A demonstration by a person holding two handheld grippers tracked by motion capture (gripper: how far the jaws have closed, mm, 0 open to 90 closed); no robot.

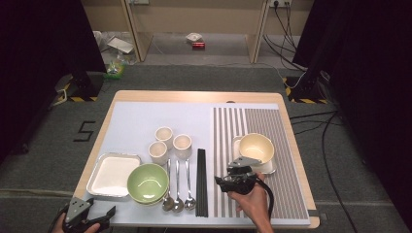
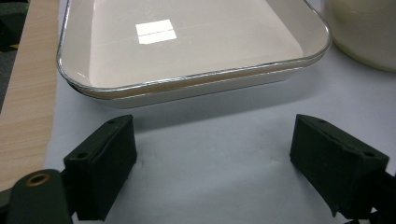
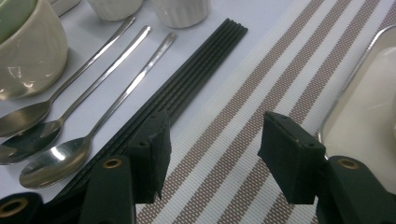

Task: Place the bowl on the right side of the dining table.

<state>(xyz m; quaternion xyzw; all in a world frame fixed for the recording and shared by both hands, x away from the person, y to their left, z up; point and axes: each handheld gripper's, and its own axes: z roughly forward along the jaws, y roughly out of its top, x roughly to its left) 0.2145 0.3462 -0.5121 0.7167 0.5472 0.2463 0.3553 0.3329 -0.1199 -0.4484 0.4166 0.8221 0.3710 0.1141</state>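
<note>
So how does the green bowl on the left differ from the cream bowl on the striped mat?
The green bowl is pale green inside; the cream bowl is cream throughout. The green bowl tops a stack of bowls on the plain pale mat, beside the spoons; the cream bowl sits in a white tray on the striped mat. The green bowl looks wider. Both stand upright and empty.

Two hand-held grippers low over the counter. Left gripper [image 1: 97, 214] at the near left corner, level, fingers [image 2: 100, 170] spread wide, nothing between. Right gripper [image 1: 232, 180] near the middle, angled leftward, fingers [image 3: 289, 156] apart and empty, forearm entering from below.
</note>
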